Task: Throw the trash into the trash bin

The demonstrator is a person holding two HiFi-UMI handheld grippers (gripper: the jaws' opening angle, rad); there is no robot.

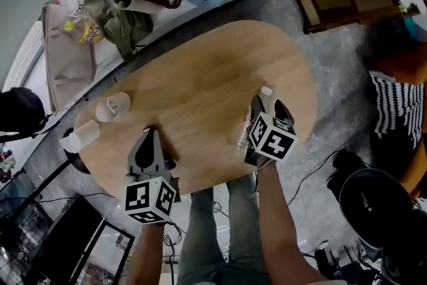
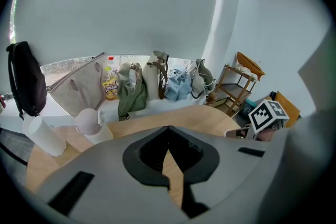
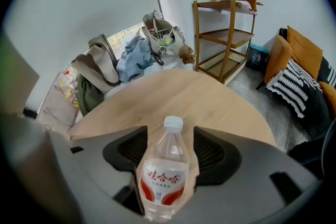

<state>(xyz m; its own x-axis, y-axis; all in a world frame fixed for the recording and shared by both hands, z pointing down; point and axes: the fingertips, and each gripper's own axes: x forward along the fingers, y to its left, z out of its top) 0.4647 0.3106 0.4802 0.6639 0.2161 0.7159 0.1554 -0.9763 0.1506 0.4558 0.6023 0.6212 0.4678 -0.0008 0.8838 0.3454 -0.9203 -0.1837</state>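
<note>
Farthest left on the wooden surface (image 1: 200, 77), two white cups (image 1: 113, 105) (image 1: 80, 137) are sitting near the edge, one just beside the other, and from my left claw's view both are showing at the left side. My left claw (image 1: 152, 135) is hovering over the near edge of the surface, to the right of the cups and apart from them. In the left claw view its jaws (image 2: 168, 131) are meeting at the tips, closed on nothing, with only a sliver of bare wood showing through the gap behind them. Beyond the surface, a row of bags (image 2: 157, 84) is leaning along the ledge by the wall. Moving right, my right claw (image 1: 269, 105) is pointing steeply down over the right part of the surface with its jaws spread wide. The clear plastic bottle (image 3: 164, 176), the piece of trash, is sitting between those jaws with its white cap (image 1: 266, 91) pointing away from me. The pads are standing on either side of the bottle without pressing on it. I cannot tell whether it is standing or lying. Past the surface on the right, a wooden shelf (image 3: 226, 34) is standing against the wall.
</note>
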